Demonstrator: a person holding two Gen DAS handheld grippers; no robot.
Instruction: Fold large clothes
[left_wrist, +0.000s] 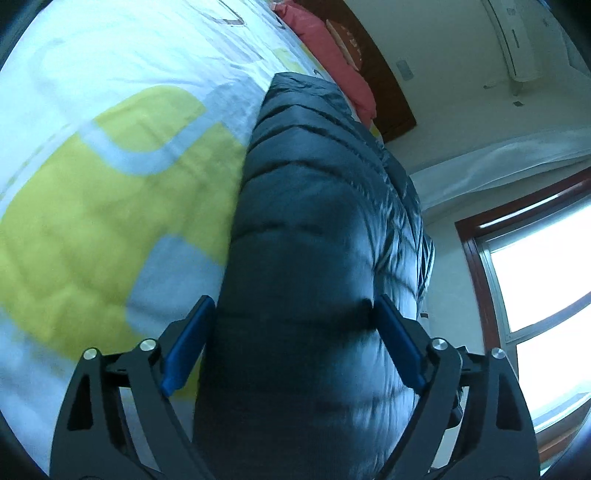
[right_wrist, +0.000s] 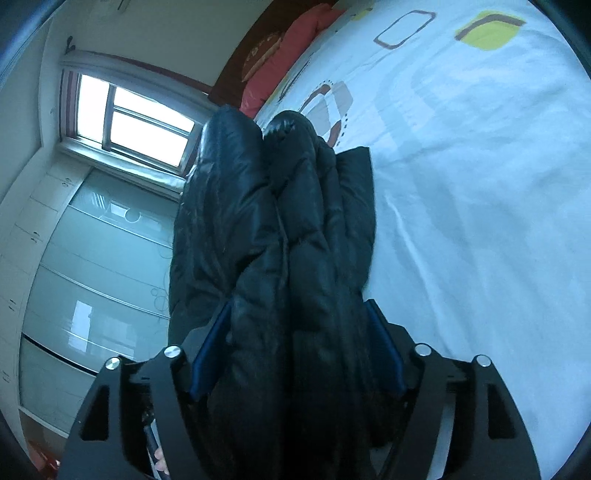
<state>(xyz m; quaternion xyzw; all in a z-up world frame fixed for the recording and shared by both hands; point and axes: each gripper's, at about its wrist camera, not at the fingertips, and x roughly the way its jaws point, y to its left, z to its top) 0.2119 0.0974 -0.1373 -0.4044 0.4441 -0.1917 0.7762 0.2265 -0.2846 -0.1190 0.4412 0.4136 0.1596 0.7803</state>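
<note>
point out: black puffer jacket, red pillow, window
black puffer jacket (left_wrist: 317, 221): left wrist view, on a quilted panel in the middle of the bundle.
red pillow (left_wrist: 332, 55): left wrist view, on its flat face near the headboard.
window (right_wrist: 140, 122): right wrist view, on the bright pane.

Jacket glossy black, quilted; bedsheet white with yellow-green shapes (brown-outlined); pillow coral-red.
</note>
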